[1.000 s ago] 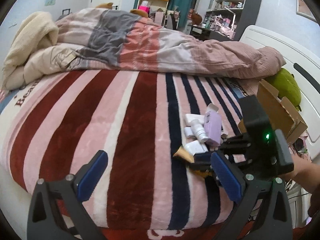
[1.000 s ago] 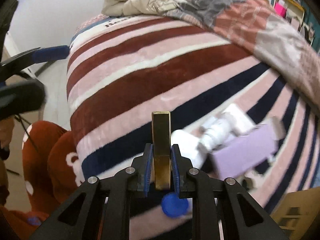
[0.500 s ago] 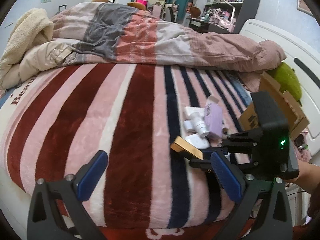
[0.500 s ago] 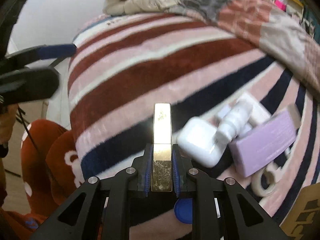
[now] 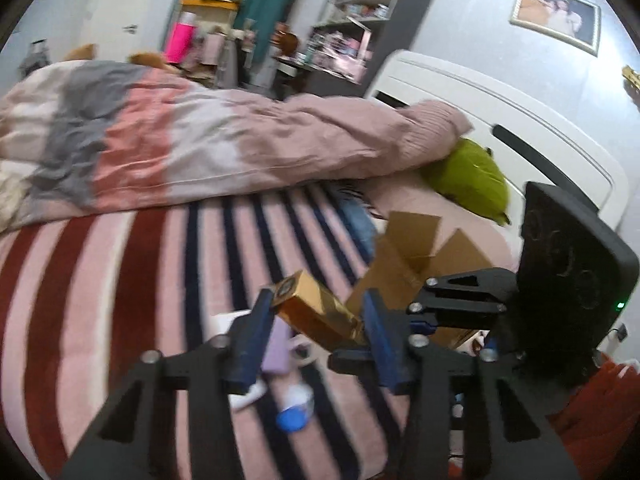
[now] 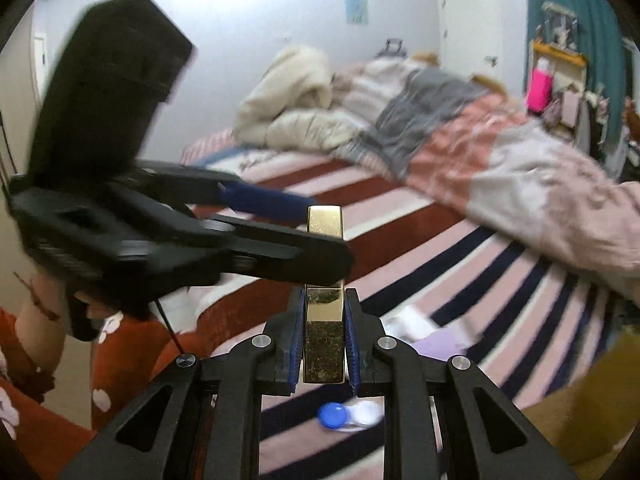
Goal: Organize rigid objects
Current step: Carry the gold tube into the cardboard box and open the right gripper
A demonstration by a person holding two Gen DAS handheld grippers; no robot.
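A gold box (image 6: 324,336) is clamped upright between the pads of my right gripper (image 6: 324,308), which is shut on its lower half. My left gripper (image 5: 316,300) has come in from the left and its jaws are closing on the far end of the gold box (image 5: 316,312), which lies slantwise between the blue pads and touches both. Below, on the striped blanket (image 5: 140,300), lie a purple box (image 5: 276,352), white containers and a blue-capped item (image 6: 334,416), blurred. An open cardboard box (image 5: 416,264) stands behind the grippers.
A crumpled quilt (image 5: 180,140) covers the far side of the bed. A green pillow (image 5: 468,176) leans on the white headboard (image 5: 520,120). Shelves and a pink bottle (image 5: 180,40) stand beyond the bed. A person's red patterned sleeve (image 6: 120,352) is at the lower left.
Both grippers have risen off the bed. The left gripper swung right, and its wide-open jaws narrowed around the gold box that the right gripper lifted.
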